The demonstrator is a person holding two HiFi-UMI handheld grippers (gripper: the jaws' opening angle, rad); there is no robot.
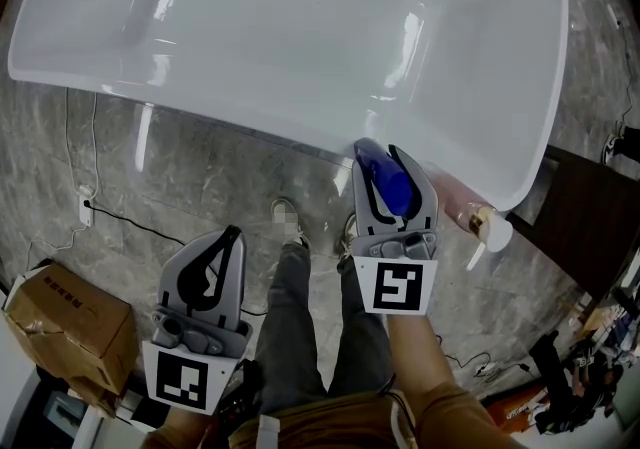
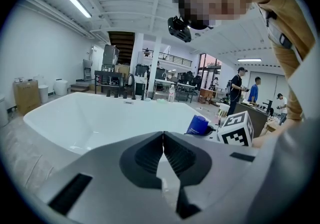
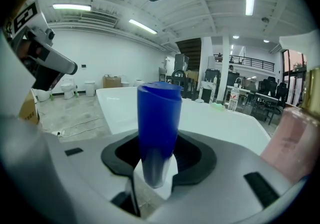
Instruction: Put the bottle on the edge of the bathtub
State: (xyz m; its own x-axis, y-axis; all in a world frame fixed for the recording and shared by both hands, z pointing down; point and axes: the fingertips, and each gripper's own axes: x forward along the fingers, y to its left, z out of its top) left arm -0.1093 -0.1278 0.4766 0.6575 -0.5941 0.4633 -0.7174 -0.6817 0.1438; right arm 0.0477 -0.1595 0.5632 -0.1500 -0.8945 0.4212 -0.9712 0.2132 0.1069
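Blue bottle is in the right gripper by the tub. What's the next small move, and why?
Probably ease the right gripper forward and down until the blue bottle stands on the near rim of the bathtub, left of the pink bottle. The jaws are clamped on the blue bottle, and the right gripper view shows the rim ahead of it, not under it.

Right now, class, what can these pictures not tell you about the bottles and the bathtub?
- Whether the blue bottle touches the bathtub: the right gripper covers most of it in the head view; in the right gripper view it hides the rim.
- The pink bottle: blurred, cut by the right gripper view's right edge.
- The bathtub's far rim: cut off at the head view's top.
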